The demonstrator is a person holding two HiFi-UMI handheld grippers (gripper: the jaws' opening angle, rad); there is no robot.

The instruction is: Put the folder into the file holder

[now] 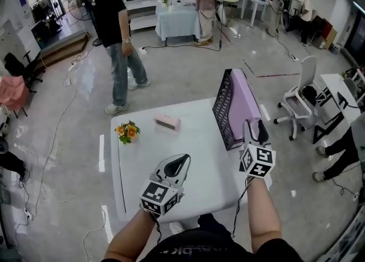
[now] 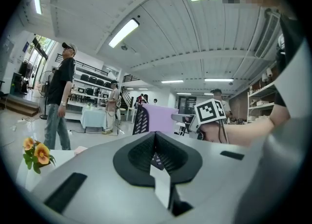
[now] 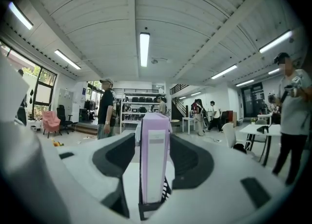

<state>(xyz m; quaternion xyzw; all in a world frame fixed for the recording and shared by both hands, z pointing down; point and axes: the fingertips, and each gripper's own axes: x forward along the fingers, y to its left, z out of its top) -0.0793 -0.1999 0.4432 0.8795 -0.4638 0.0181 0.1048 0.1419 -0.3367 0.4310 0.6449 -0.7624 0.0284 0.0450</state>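
A lilac folder (image 1: 248, 98) stands upright inside the black mesh file holder (image 1: 223, 110) at the right edge of the white table (image 1: 194, 141). My right gripper (image 1: 254, 134) is at the holder's near end. In the right gripper view the folder's spine (image 3: 155, 155) stands between the jaws with a gap on each side, and the holder's black frame (image 3: 146, 213) shows below it. The right gripper (image 3: 155, 172) is open. My left gripper (image 1: 175, 167) hovers over the table's front, shut and empty (image 2: 156, 152). From the left gripper view the folder (image 2: 161, 124) and holder (image 2: 140, 121) lie ahead.
A pink box (image 1: 167, 122) and a small bunch of orange flowers (image 1: 128, 131) lie on the table's left half. A person (image 1: 117, 39) stands on the floor beyond the table. A white office chair (image 1: 299, 93) and another table (image 1: 339, 93) are at the right.
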